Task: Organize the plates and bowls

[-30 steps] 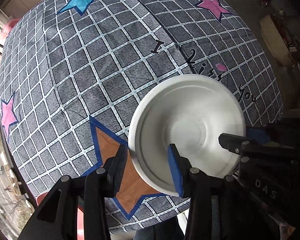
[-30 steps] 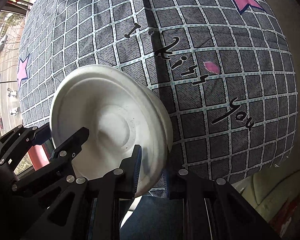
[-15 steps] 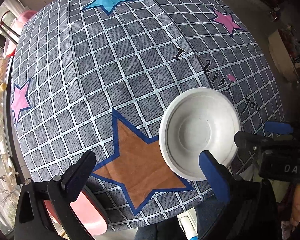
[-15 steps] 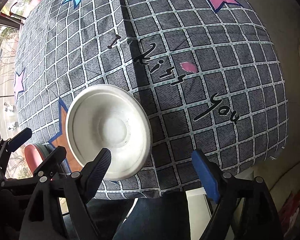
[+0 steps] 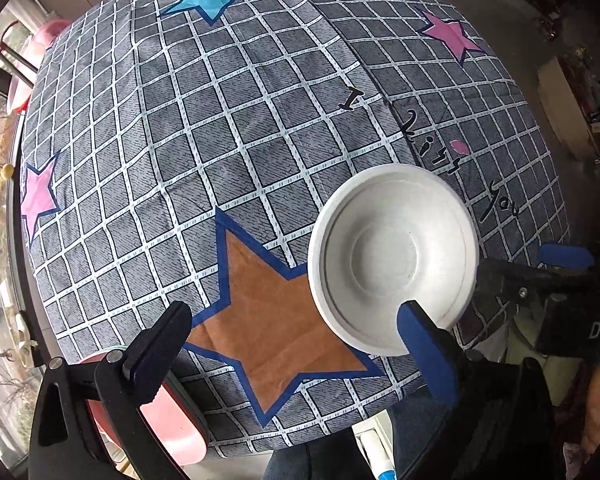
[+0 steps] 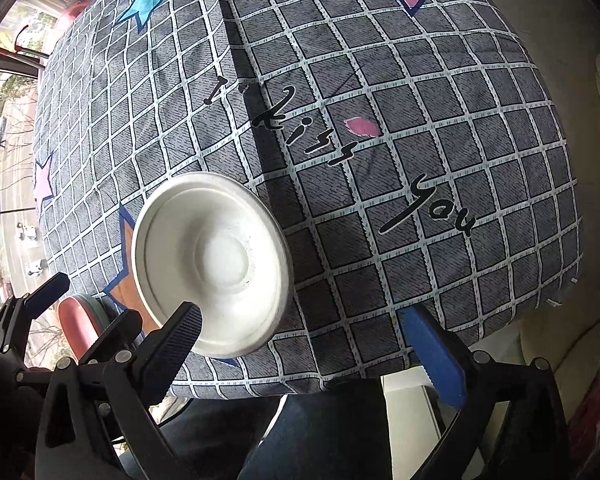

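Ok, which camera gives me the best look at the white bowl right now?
Left wrist view: the white bowl sits nearer the middle, its inside and most of its rim plain, only its near edge behind a pad. The right wrist view shows it further left, more foreshortened, near rim behind a pad.

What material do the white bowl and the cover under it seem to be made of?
White bowl: probably moulded paper pulp or foam, disposable; matte, slightly rough surface, pressed rings near a thin rim. Ceramic cannot be excluded.
Checked cover: woven fabric, probably cotton; matte, with soft creases, a fold line and printed stars and lettering.
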Available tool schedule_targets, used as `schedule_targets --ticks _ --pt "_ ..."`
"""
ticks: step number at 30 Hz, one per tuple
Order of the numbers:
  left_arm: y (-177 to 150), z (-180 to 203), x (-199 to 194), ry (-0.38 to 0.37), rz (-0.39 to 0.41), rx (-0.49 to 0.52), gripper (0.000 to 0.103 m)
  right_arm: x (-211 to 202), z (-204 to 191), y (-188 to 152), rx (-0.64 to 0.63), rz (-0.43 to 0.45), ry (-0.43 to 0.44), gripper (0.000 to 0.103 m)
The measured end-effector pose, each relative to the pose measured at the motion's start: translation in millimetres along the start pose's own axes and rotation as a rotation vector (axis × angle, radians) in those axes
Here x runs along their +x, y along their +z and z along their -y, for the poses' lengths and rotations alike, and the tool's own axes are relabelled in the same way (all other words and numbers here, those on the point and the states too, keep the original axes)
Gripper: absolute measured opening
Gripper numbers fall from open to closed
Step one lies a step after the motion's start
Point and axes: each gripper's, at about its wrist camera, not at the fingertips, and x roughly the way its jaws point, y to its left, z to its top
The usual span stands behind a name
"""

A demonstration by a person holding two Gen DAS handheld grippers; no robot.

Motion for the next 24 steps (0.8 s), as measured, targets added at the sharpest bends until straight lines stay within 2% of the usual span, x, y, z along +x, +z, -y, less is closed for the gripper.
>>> schedule_targets --ticks 11,24 --pt "-0.3 0.7 10.9 0.022 -0.036 -0.017 0.103 5.5 17.3 0.2 0.041 -0.02 -0.009 0.102" --pt "0.8 -0.1 23.9 0.029 -0.062 -0.026 0.103 15.7 9.2 8.5 0.025 -0.04 -0.014 0.102"
